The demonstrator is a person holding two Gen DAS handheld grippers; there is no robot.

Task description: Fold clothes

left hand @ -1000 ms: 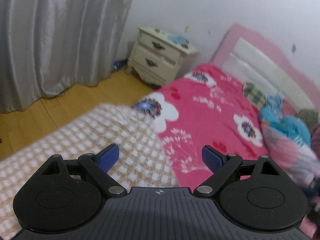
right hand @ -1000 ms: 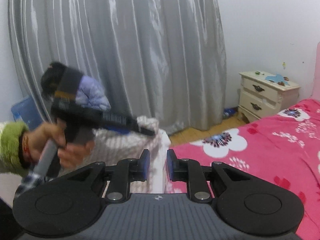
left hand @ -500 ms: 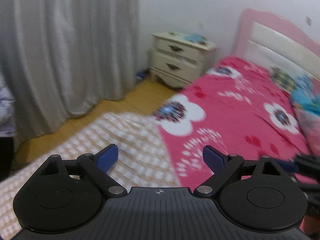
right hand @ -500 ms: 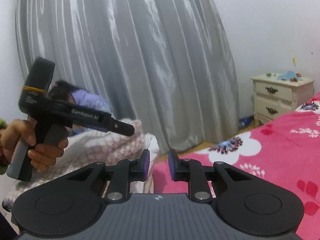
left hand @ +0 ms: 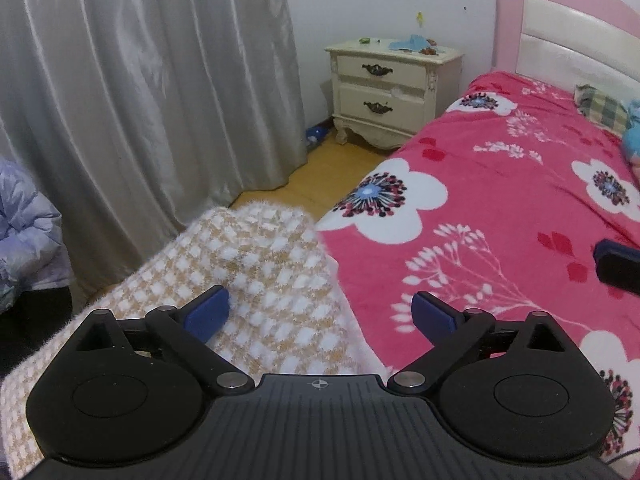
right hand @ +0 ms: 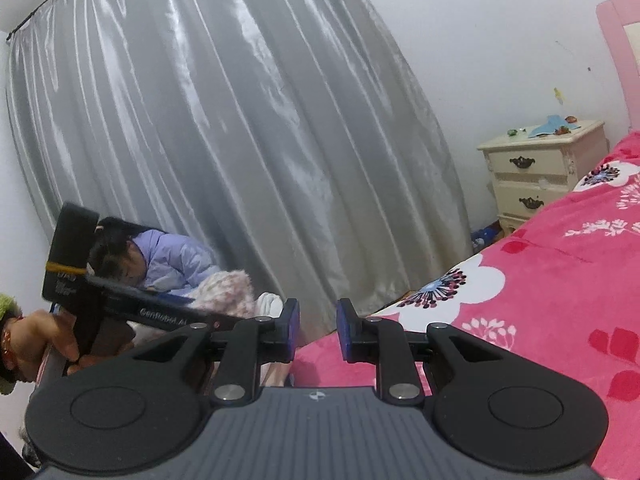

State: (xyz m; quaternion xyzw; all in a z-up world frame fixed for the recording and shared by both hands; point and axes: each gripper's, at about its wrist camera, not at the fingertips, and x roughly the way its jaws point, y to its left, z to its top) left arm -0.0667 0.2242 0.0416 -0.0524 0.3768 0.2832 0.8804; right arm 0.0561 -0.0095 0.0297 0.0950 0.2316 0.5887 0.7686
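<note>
A fuzzy beige-and-white checked garment [left hand: 256,264] lies over the near corner of the bed, on the pink flowered cover [left hand: 500,208]. My left gripper [left hand: 320,312] hovers over it, open wide; its left finger is above the garment and its right finger above the cover. Nothing is between its pads. In the right wrist view the garment [right hand: 228,288] shows as a fuzzy heap at the left. My right gripper [right hand: 319,322] is low over the bed's edge, its jaws a narrow gap apart with nothing between them. Its dark tip [left hand: 618,266] shows at the right edge of the left wrist view.
A cream nightstand [left hand: 392,92] stands by the pink headboard [left hand: 560,20]. A grey curtain [left hand: 140,100] hangs along the left side, over wooden floor [left hand: 320,176]. A person in a lilac jacket [right hand: 172,256] sits low by the curtain. Other clothes [left hand: 604,108] lie near the headboard.
The left gripper swung left and tilted down, so the garment's edge now lies under its left finger. The right gripper sank toward the bed. Its tip came into the left view.
</note>
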